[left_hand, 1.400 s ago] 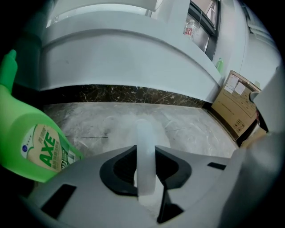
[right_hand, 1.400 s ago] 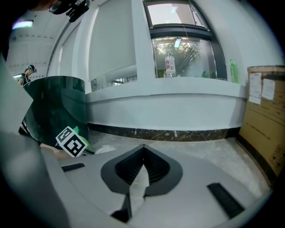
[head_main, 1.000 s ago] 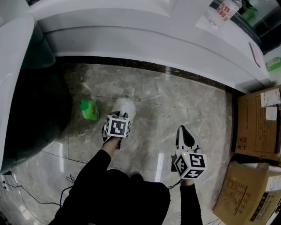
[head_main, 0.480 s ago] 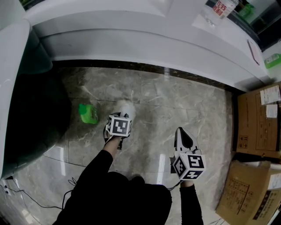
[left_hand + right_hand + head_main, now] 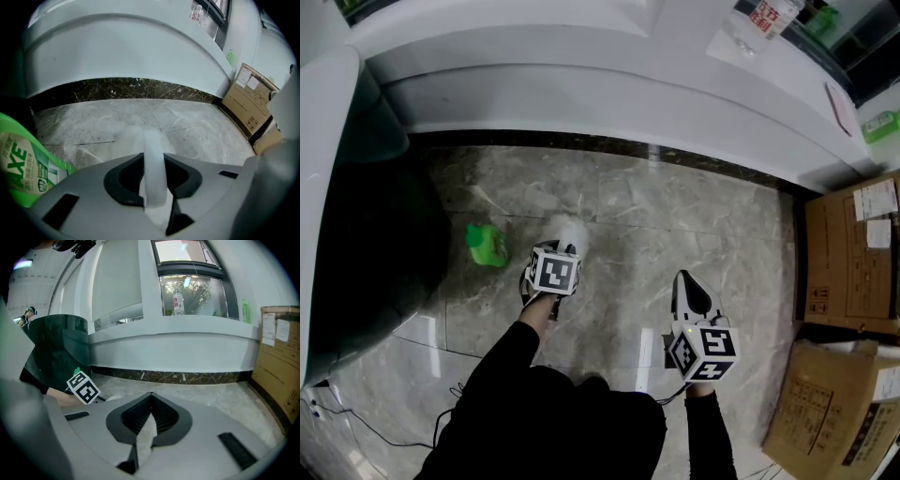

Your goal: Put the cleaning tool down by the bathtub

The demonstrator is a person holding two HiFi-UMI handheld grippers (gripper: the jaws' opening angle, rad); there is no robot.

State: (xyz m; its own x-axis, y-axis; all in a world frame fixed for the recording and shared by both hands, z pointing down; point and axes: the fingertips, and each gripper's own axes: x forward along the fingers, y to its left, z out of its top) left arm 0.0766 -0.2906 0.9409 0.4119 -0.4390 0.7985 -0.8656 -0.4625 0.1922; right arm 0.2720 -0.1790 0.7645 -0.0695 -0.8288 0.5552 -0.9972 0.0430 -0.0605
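Note:
The cleaning tool's fluffy white head [image 5: 569, 228] rests on the marble floor just below the white bathtub [image 5: 581, 84]. Its pale handle [image 5: 153, 164] stands upright between the jaws of my left gripper [image 5: 561, 247], whose dark pads sit against it on both sides. These jaws are opening. In the left gripper view the tub wall [image 5: 117, 51] curves across the top. My right gripper [image 5: 692, 279] hovers over the floor to the right, jaws shut to a point with nothing in them. In its own view the right gripper [image 5: 150, 401] faces the tub [image 5: 178, 345].
A green detergent bottle [image 5: 486, 245] stands on the floor left of the tool, close to the left gripper [image 5: 21, 164]. A dark green bin [image 5: 356, 244] fills the left side. Cardboard boxes [image 5: 848, 258] line the right. A water bottle [image 5: 769, 19] sits on the ledge.
Hardly anything differs: the view has drifted slightly, and both grippers stay where they were with the tool's head on the floor.

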